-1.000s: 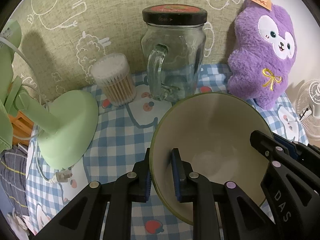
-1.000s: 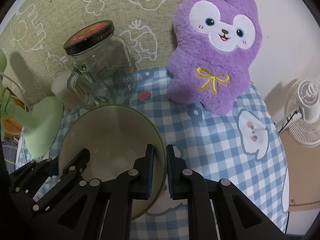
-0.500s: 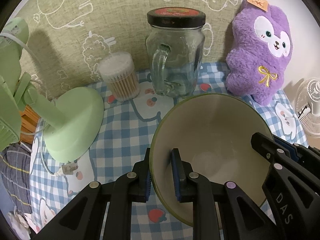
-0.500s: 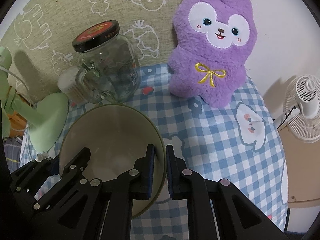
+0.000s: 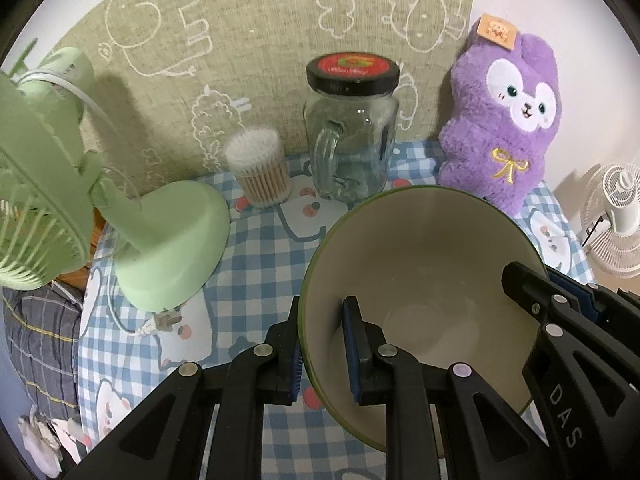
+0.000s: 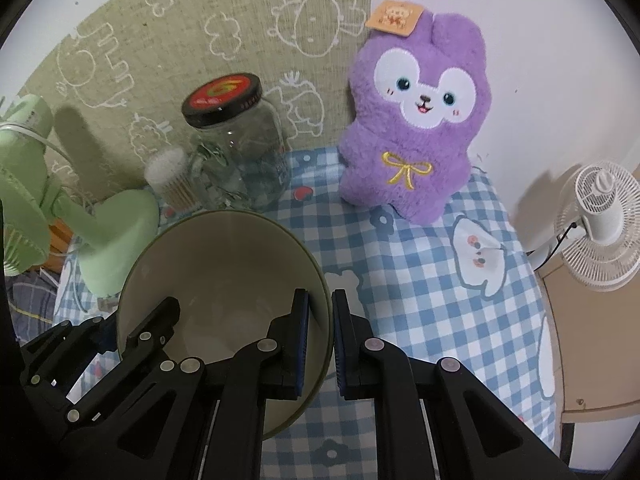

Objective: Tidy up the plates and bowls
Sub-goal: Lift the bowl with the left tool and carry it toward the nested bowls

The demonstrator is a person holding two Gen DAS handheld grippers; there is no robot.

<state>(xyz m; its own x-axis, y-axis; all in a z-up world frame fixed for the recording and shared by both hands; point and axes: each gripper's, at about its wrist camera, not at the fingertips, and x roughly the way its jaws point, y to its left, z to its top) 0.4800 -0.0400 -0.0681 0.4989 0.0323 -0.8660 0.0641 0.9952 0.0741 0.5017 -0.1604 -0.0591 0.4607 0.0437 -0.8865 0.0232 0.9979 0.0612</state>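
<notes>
Bowl [image 5: 420, 280], lower centre of frame, held above checked cloth [image 5: 256, 248]. Left gripper [image 5: 324, 344] clamps bowl's left rim; right gripper [image 6: 320, 344] clamps opposite rim. Glass jar [image 5: 352, 140] upper centre, behind bowl.

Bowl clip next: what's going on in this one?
A person with two handheld grippers holds one cream bowl with a green rim above the checked tablecloth. The left gripper pinches the bowl's left rim and the right gripper pinches the opposite rim, each with one finger inside and one outside. The bowl looks empty. Behind it stand a lidded glass jar, a cotton swab tub, a green desk fan and a purple plush toy.
</notes>
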